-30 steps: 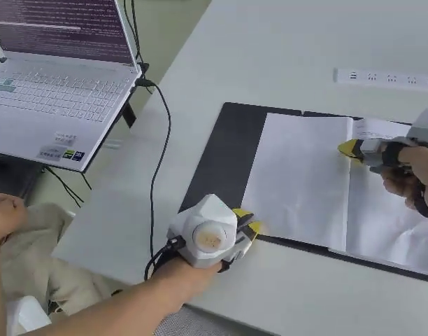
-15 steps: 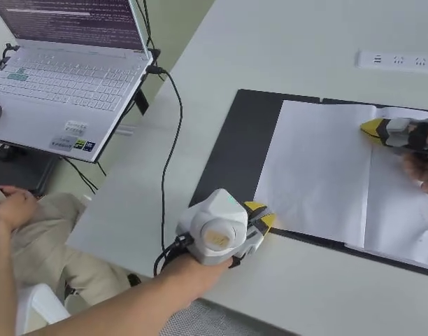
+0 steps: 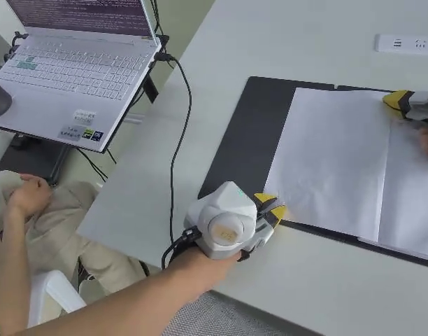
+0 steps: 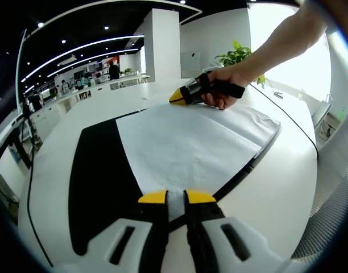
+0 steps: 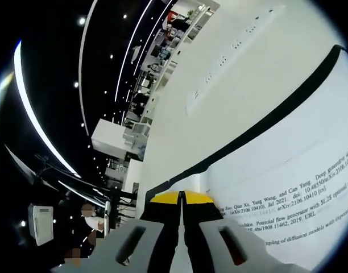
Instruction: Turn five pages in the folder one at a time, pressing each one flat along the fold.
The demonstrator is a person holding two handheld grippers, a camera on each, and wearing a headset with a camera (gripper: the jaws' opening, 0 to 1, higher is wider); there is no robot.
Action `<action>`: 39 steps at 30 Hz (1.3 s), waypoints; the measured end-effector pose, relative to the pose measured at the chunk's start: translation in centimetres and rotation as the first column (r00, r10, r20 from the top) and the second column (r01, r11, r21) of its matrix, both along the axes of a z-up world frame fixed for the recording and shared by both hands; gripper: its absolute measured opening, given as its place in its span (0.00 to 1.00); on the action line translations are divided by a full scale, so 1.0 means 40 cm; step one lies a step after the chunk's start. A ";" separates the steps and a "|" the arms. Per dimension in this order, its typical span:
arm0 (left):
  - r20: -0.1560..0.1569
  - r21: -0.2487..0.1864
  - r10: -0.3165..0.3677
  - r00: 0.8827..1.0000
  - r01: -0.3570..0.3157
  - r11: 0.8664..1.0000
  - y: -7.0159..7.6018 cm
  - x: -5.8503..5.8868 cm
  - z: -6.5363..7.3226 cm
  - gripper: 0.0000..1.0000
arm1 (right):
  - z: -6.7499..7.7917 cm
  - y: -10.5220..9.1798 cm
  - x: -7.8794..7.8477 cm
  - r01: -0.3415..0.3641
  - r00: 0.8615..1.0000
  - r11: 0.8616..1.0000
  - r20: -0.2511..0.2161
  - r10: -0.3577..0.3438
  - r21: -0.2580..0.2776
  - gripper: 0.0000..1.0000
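One folder [image 3: 249, 140], two grippers [image 3: 275, 208] [image 3: 391, 100], one laptop [image 3: 81, 77], one power strip [image 3: 406, 43]

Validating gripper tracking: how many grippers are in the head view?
2. The left gripper sits at the near edge of the folder; the right gripper rests near the top of the fold, at the picture's right edge. Nothing suggests a hidden one.

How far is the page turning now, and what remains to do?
Done: at least one white page lies turned onto the left side of the open folder. In hand: the right tool, shut, rests at the top of the fold; the left tool sits at the page's lower corner. Left: further turns; the count cannot be read.
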State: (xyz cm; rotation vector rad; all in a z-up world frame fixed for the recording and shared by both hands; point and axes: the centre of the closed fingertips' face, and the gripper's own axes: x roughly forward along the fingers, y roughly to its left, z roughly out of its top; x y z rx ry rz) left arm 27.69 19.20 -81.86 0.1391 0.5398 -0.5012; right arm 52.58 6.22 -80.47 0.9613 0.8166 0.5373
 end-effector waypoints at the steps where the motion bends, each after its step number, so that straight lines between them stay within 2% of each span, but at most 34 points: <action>1: 0.001 0.001 -0.001 1.000 0.001 1.000 0.000 0.000 0.000 0.09 | 0.001 -0.002 0.010 0.015 1.000 1.000 0.010 -0.015 -0.003 0.00; 6: 0.000 0.003 0.000 1.000 0.000 1.000 0.001 0.000 -0.001 0.09 | -0.001 -0.009 0.038 0.068 0.998 0.998 0.001 -0.068 0.001 0.00; 11: 0.000 -0.001 0.004 1.000 -0.004 1.000 0.002 0.001 -0.002 0.09 | 0.000 -0.009 0.035 0.071 0.998 0.997 0.000 -0.071 0.004 0.00; 17: 0.001 -0.001 0.000 1.000 0.000 1.000 0.003 0.001 -0.003 0.09 | 0.001 0.001 -0.013 0.019 0.999 0.999 -0.052 -0.017 0.043 0.00; 19: 0.001 -0.004 0.002 1.000 -0.002 1.000 0.004 0.001 -0.003 0.09 | 0.001 0.005 -0.031 -0.007 0.998 0.999 -0.055 0.010 0.049 0.00; 39: 0.000 -0.004 0.001 1.000 -0.001 1.000 0.001 0.001 -0.003 0.09 | 0.007 0.009 -0.153 -0.090 0.992 0.992 -0.085 0.098 0.085 0.00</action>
